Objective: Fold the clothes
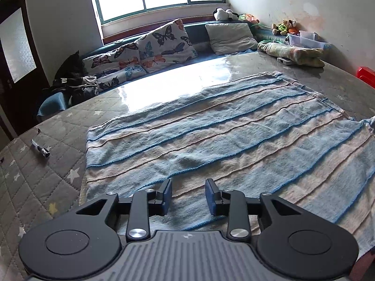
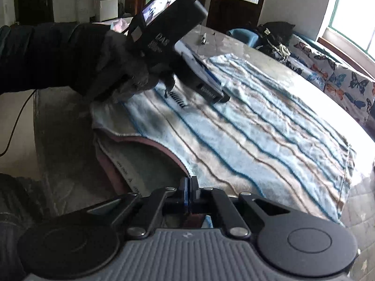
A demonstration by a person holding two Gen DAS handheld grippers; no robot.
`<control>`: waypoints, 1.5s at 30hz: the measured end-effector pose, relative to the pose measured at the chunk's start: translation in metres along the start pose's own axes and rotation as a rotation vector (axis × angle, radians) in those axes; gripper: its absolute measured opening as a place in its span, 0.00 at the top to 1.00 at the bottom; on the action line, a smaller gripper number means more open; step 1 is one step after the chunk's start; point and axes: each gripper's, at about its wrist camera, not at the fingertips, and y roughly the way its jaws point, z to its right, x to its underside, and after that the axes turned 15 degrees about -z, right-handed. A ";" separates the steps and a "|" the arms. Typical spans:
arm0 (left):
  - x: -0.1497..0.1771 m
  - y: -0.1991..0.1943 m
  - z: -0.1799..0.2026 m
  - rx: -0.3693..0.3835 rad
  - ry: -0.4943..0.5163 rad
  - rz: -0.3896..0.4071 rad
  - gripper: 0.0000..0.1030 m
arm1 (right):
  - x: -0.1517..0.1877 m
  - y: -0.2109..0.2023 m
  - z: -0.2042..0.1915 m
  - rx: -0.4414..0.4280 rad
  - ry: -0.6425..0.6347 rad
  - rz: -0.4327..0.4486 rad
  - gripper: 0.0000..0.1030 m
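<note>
A blue and beige striped garment [image 1: 234,135] lies spread flat on the table; it also shows in the right wrist view [image 2: 257,128]. My left gripper [image 1: 188,194] is open and hovers just above its near part, holding nothing. In the right wrist view the left gripper body [image 2: 178,46], held by a gloved hand [image 2: 112,65], hangs over the garment's far end. My right gripper [image 2: 190,187] is shut on the garment's dark red-edged hem [image 2: 152,144] at its near edge.
A grey quilted cover [image 1: 46,175] with stars covers the table, with a small metal tool [image 1: 40,148] on it at left. Butterfly cushions [image 1: 150,46], a grey pillow [image 1: 230,38], a folded blanket [image 1: 295,53], plastic boxes and soft toys lie at the back. Dark clothes [image 1: 77,82] sit at left.
</note>
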 end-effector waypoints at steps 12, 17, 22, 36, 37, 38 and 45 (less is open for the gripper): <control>0.013 -0.029 0.030 0.030 0.071 0.049 0.65 | 0.025 -0.015 0.047 -0.036 0.279 0.025 0.90; 0.028 -0.045 0.064 0.087 0.139 0.085 0.65 | 0.051 -0.013 0.057 -0.007 0.370 -0.004 0.88; 0.034 -0.055 0.095 0.128 0.219 0.124 0.65 | 0.084 -0.022 0.062 0.011 0.472 -0.008 0.80; 0.045 -0.057 0.138 0.263 0.372 0.102 0.67 | 0.102 -0.033 0.104 0.110 0.627 0.076 0.72; 0.046 -0.058 0.139 0.265 0.376 0.103 0.67 | 0.099 -0.031 0.109 0.117 0.628 0.083 0.72; 0.047 -0.058 0.139 0.268 0.378 0.101 0.67 | 0.097 -0.029 0.114 0.125 0.631 0.090 0.72; 0.052 -0.060 0.145 0.290 0.377 0.090 0.66 | 0.094 -0.008 0.155 0.178 0.704 0.095 0.72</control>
